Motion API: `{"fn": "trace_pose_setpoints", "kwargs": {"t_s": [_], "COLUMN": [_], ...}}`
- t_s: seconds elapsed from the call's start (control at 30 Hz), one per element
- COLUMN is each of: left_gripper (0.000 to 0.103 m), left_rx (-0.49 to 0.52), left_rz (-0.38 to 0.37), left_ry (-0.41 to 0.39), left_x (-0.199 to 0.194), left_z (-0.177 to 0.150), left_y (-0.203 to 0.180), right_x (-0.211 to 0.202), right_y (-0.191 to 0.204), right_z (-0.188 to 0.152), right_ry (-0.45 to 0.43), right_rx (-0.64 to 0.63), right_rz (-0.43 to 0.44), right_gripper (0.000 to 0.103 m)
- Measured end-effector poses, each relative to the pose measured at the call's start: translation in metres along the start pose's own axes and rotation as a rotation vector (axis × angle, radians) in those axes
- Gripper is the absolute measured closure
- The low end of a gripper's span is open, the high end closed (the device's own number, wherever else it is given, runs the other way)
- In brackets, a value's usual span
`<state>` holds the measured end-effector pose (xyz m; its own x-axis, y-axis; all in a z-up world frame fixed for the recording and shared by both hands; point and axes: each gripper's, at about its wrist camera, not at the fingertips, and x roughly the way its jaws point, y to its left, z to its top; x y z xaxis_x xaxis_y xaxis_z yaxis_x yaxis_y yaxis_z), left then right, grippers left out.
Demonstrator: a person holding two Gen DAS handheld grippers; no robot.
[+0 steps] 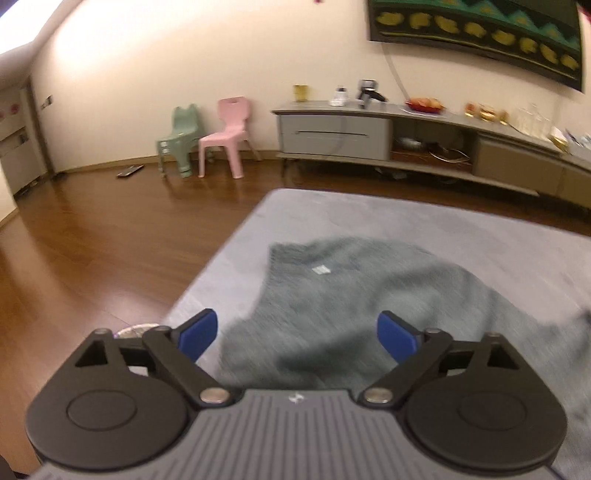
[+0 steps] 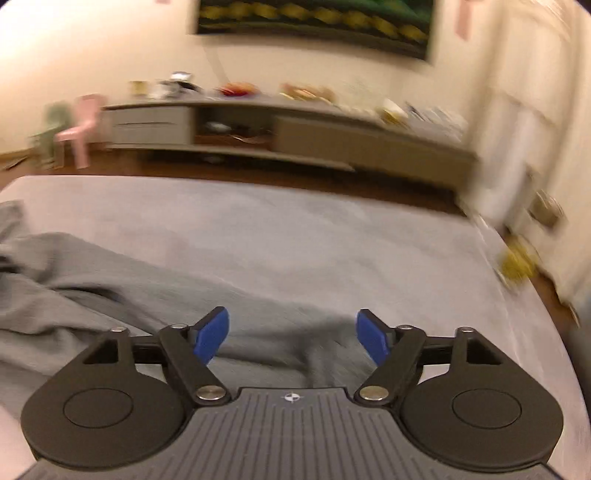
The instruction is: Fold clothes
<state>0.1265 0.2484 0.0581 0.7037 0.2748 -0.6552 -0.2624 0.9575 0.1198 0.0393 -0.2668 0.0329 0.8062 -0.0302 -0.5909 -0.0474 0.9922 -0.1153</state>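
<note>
Warm, yellowish indoor light filled both views, brightest at a ceiling glow [image 1: 22, 22] in the left view's upper corner. Fisheye distortion bowed the wall and cabinet [image 1: 369, 136]. Motion blur smeared the right view heavily, especially its right edge, and softened the grey garment [image 1: 351, 295].

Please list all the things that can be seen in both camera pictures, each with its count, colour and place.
sweater: one, grey, rumpled on the bed
bed cover: one, pale grey, under the sweater
child chairs: two, green and pink, by the far wall
TV cabinet: one, grey, along the wall
wall hanging: one, dark with green and yellow pattern, above the cabinet
fruit plate: one, red and orange, on the cabinet
floor: brown wood
left gripper: one, black with blue pads, open over the sweater
right gripper: one, black with blue pads, open over the sweater
</note>
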Motion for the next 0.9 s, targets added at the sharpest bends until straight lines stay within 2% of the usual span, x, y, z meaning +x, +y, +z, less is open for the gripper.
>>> {"fn": "trace_pose_setpoints", "kwargs": {"t_s": [0.03, 0.1, 0.23, 0.3, 0.37, 0.4, 0.47, 0.5, 0.53, 0.6, 0.63, 0.67, 0.7, 0.77, 0.9], "left_gripper": [0.005, 0.005, 0.005, 0.005, 0.006, 0.011, 0.040, 0.074, 0.100, 0.101, 0.101, 0.102, 0.102, 0.102, 0.102], "left_rx": [-0.004, 0.007, 0.175, 0.282, 0.371, 0.405, 0.426, 0.428, 0.424, 0.426, 0.418, 0.382, 0.306, 0.128, -0.176], "left_rz": [0.009, 0.016, -0.027, -0.035, -0.043, -0.047, -0.080, -0.098, -0.110, -0.127, -0.135, -0.147, -0.164, -0.208, -0.286], "left_ry": [0.012, 0.035, 0.065, 0.075, 0.086, 0.094, 0.124, 0.139, 0.151, 0.135, 0.119, 0.097, 0.064, -0.060, -0.255], "left_x": [0.010, 0.027, 0.049, 0.058, 0.068, 0.073, 0.085, 0.089, 0.091, 0.093, 0.091, 0.087, 0.079, 0.046, -0.021], "left_z": [0.006, 0.017, 0.023, 0.019, 0.015, 0.014, 0.011, 0.008, 0.005, -0.001, 0.000, 0.004, 0.014, 0.039, 0.070], "left_y": [0.003, 0.003, -0.043, -0.071, -0.093, -0.102, -0.113, -0.117, -0.121, -0.125, -0.126, -0.122, -0.111, -0.078, -0.004], "right_x": [-0.003, 0.005, 0.038, 0.059, 0.083, 0.095, 0.114, 0.120, 0.125, 0.126, 0.126, 0.123, 0.119, 0.097, 0.019], "right_y": [0.008, 0.023, 0.032, 0.025, 0.004, -0.007, -0.025, -0.032, -0.038, -0.050, -0.054, -0.055, -0.054, -0.058, -0.067], "right_z": [0.006, 0.015, 0.027, 0.022, 0.013, 0.008, 0.002, 0.000, 0.000, 0.005, 0.008, 0.013, 0.019, 0.034, 0.058], "right_ry": [-0.020, -0.026, 0.026, 0.064, 0.122, 0.152, 0.208, 0.225, 0.239, 0.240, 0.238, 0.220, 0.194, 0.089, -0.136], "right_rx": [-0.040, -0.106, -0.215, -0.209, -0.130, -0.087, -0.035, -0.014, 0.012, 0.092, 0.112, 0.105, 0.092, 0.099, 0.070], "right_rz": [0.020, 0.041, 0.022, -0.054, -0.077, -0.081, -0.078, -0.070, -0.040, 0.068, 0.095, 0.096, 0.093, 0.062, -0.002], "right_gripper": [0.007, 0.004, 0.001, 0.001, 0.001, 0.001, 0.001, 0.002, 0.007, 0.040, 0.082, 0.096, 0.096, 0.097, 0.098]}}
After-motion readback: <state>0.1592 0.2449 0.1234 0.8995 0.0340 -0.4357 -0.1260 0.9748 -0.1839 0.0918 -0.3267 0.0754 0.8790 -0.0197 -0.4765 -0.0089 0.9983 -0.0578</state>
